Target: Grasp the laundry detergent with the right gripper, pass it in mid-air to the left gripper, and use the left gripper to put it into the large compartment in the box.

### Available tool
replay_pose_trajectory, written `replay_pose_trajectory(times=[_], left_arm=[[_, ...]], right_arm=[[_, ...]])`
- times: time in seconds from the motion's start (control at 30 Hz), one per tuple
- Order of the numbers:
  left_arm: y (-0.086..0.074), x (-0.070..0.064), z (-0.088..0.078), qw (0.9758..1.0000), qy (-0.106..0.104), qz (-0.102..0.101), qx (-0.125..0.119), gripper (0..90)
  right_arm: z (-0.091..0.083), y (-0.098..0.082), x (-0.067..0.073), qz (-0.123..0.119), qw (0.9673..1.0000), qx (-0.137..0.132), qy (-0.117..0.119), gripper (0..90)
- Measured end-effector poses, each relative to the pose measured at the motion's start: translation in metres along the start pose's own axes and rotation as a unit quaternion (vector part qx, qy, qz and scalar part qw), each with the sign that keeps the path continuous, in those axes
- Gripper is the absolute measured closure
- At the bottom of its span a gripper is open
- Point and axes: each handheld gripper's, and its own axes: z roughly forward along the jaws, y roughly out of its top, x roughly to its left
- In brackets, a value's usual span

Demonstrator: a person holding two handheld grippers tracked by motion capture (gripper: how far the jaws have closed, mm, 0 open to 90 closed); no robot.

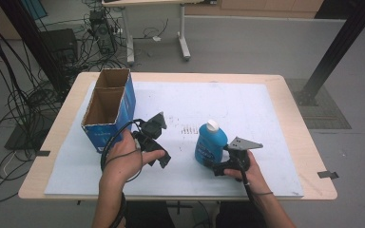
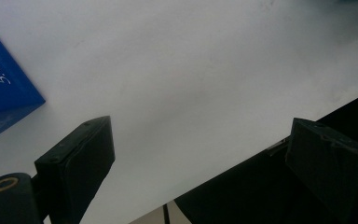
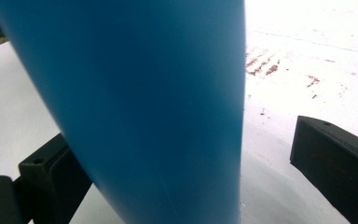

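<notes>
A blue bottle point(image 1: 210, 145) with a white cap stands upright on the white mat point(image 1: 256, 109) near the table's middle. My right gripper point(image 1: 216, 165) sits low at the bottle's near right side. In the right gripper view the bottle point(image 3: 144, 93) stands between the jaws of the right gripper point(image 3: 191, 154); the right-hand pad point(image 3: 335, 163) is clear of it, so the gripper is open. My left gripper point(image 1: 160, 154) hovers left of the bottle, beside the box. In the left gripper view the left gripper point(image 2: 200, 135) is open, with bare mat between its jaws.
An open-topped blue cardboard box point(image 1: 109, 107) with two compartments stands at the mat's left side; its corner point(image 2: 4, 88) appears in the left gripper view. The wooden table edge point(image 1: 180, 195) runs close to both hands. Cables, a desk's legs and black posts stand beyond the table.
</notes>
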Motion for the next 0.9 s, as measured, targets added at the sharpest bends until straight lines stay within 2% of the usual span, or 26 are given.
replay_pose_trajectory(times=[0.9], left_arm=[[0.0005, -0.0017, -0.0009, 1.0000, 0.001, 0.002, 0.001, 8.2]], right_arm=[[-0.0004, -0.0002, 0.0020, 0.000, 1.0000, -0.002, 0.007, 3.3]])
